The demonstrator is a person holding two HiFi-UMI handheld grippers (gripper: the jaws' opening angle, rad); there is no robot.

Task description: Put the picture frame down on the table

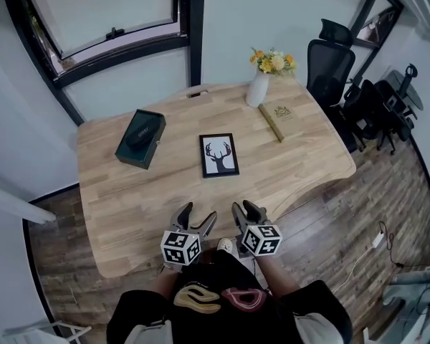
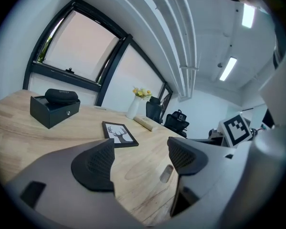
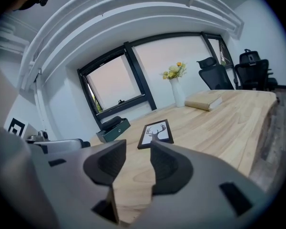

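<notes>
A black picture frame [image 1: 219, 155] with a deer-head print lies flat in the middle of the wooden table [image 1: 129, 213]. It also shows ahead of the jaws in the left gripper view [image 2: 119, 134] and in the right gripper view [image 3: 157, 133]. My left gripper [image 1: 199, 215] hovers over the table's near edge, well short of the frame, open and empty [image 2: 139, 159]. My right gripper [image 1: 248, 210] is beside it at the same edge; its jaws stand apart with a narrower gap and nothing between them [image 3: 136, 151]. Neither gripper touches the frame.
A dark green box [image 1: 140, 138] with a case on top sits left of the frame. At the far right of the table are a white vase of yellow flowers [image 1: 258, 88] and a tan book [image 1: 274, 119]. Black office chairs [image 1: 330, 67] stand beyond the table's right end.
</notes>
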